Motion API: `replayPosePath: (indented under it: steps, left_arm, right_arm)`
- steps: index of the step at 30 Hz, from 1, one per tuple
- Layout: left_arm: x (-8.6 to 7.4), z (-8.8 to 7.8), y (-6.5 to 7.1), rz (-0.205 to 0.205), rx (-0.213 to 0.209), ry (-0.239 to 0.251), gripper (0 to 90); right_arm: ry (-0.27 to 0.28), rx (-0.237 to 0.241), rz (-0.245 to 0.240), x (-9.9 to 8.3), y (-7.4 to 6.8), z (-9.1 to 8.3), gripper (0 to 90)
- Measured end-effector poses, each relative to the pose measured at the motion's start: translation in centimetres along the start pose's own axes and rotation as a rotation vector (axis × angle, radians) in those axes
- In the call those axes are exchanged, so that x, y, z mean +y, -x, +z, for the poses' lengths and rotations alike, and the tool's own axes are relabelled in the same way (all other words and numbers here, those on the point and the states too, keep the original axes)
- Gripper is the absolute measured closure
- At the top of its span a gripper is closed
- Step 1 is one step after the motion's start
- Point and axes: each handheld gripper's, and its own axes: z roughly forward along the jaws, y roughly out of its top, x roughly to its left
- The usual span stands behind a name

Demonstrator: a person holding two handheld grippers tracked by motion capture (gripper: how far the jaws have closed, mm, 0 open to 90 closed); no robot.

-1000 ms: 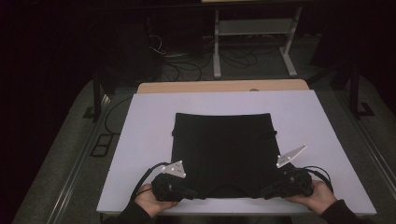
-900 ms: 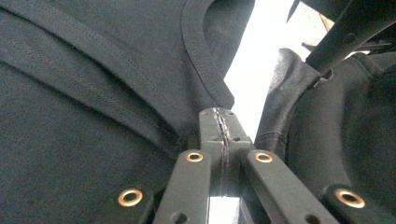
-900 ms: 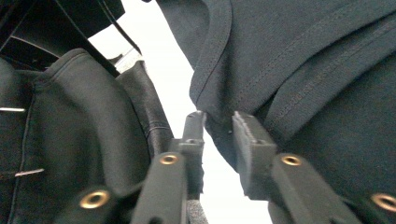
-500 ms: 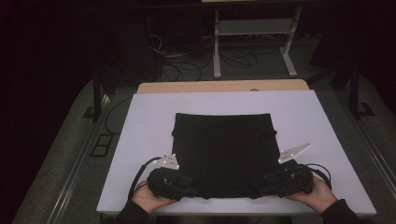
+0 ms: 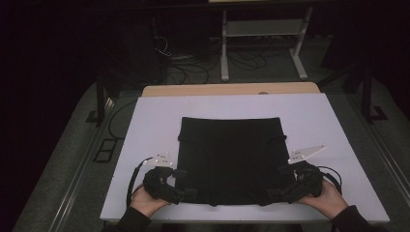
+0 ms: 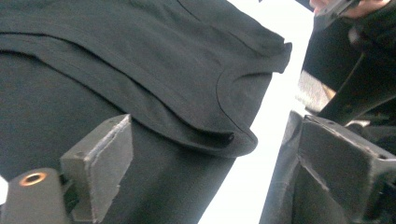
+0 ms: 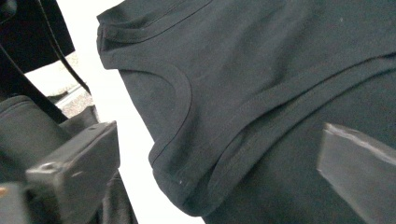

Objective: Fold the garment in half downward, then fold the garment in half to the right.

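Note:
A black garment (image 5: 229, 159) lies folded flat on the white table (image 5: 154, 125). My left gripper (image 5: 186, 193) is at its near left corner and my right gripper (image 5: 273, 194) at its near right corner. Both have just been opening their jaws. In the left gripper view the left gripper (image 6: 215, 172) stands open, with the garment's hemmed edge (image 6: 140, 70) lying loose between the jaws and no pad touching it. In the right gripper view the right gripper (image 7: 219, 172) is open wide over the garment's rounded folded corner (image 7: 261, 70).
Bare white tabletop runs along both sides of the garment and beyond it. A wooden board (image 5: 227, 89) borders the far edge. On the dark floor behind are cables (image 5: 193, 60) and a white metal stand (image 5: 261, 29). Black posts flank the table.
Both grippers' jaws have spread apart. My left gripper has drawn a little to the left, away from the garment's corner. The garment lies still.

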Motion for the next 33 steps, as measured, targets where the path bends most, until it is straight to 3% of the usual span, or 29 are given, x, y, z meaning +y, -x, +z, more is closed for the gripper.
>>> replayPosePath:
  steps: [3, 6, 10, 18, 28, 33]
  left_arm:
    - [-0.2, -0.6, -0.3, -0.031, 0.022, 0.02, 0.4]
    - [-0.6, -1.0, -0.8, -0.071, 0.026, 0.035, 0.0]
    - [-1.1, -1.0, -1.1, -0.118, 0.054, 0.004, 0.0]
    - [-1.8, -1.0, -1.7, -0.199, 0.074, -0.035, 0.0]
    - [-2.4, -1.1, -2.0, -0.248, 0.087, -0.056, 0.0]
    - [-2.6, -1.1, -2.0, -0.247, 0.092, -0.06, 0.0]
  right_arm:
    - [0.006, -0.006, -0.007, 0.4, -0.1, 0.2, 0.0]
    - [0.013, -0.016, -0.025, 0.8, -0.3, 0.3, 0.0]
    - [0.026, -0.027, -0.043, 1.6, -0.4, 0.2, 0.0]
    - [0.042, -0.043, -0.062, 3.5, 0.1, 0.3, 0.0]
    - [0.055, -0.04, -0.092, 5.8, 0.2, 1.2, 0.0]
    - [0.061, -0.036, -0.108, 7.0, 0.2, 1.8, 0.0]
